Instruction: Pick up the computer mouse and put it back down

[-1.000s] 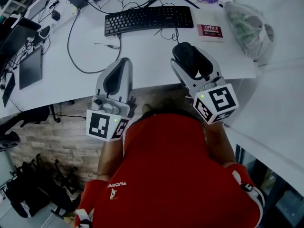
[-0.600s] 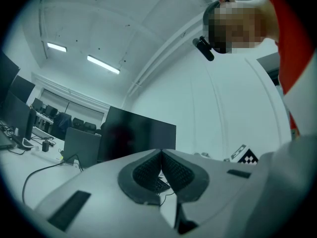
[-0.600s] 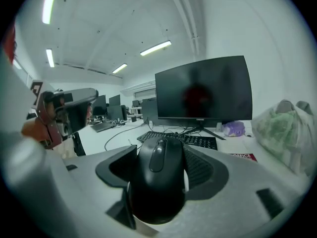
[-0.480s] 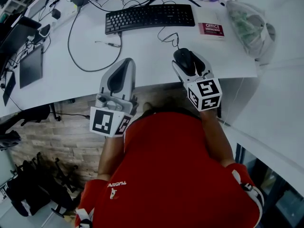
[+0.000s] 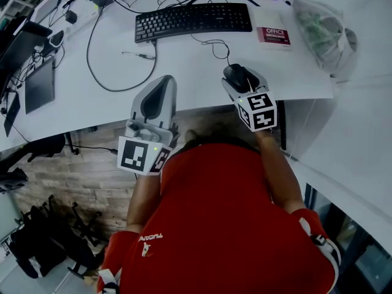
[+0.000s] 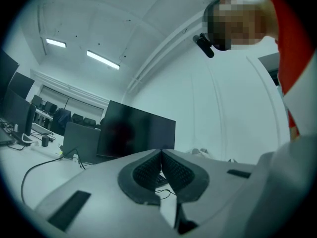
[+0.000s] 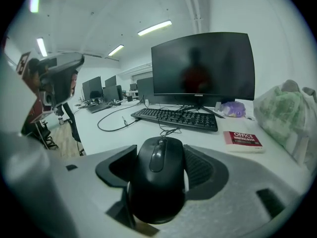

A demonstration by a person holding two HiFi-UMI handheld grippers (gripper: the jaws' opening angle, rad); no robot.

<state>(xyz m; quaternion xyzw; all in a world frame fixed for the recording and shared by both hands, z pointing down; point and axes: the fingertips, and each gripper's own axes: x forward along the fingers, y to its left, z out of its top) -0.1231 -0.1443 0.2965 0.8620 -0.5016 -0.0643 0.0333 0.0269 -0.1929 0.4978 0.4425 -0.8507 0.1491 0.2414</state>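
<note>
The black computer mouse [image 5: 237, 76] [image 7: 157, 182] sits between the jaws of my right gripper [image 5: 240, 78] [image 7: 159, 151], which is shut on its sides. Its thin cable [image 5: 214, 46] trails back toward the keyboard [image 5: 193, 22]. The mouse hangs low over the white desk [image 5: 184, 66] near the front edge; whether it touches the top I cannot tell. My left gripper [image 5: 163, 81] [image 6: 161, 151] is held level over the desk's front edge, left of the mouse, shut with nothing between its pads.
A black keyboard [image 7: 176, 118] lies behind the mouse, with a red-covered book [image 5: 274, 34] [image 7: 242, 139] to its right and a crumpled plastic bag [image 5: 321, 35] at the far right. A dark monitor [image 7: 203, 66] stands at the back. Cables and dark devices [image 5: 40, 84] fill the left side.
My right gripper has come down toward the desk with the mouse still in it, tilting forward as it went. The left gripper has hardly shifted.
</note>
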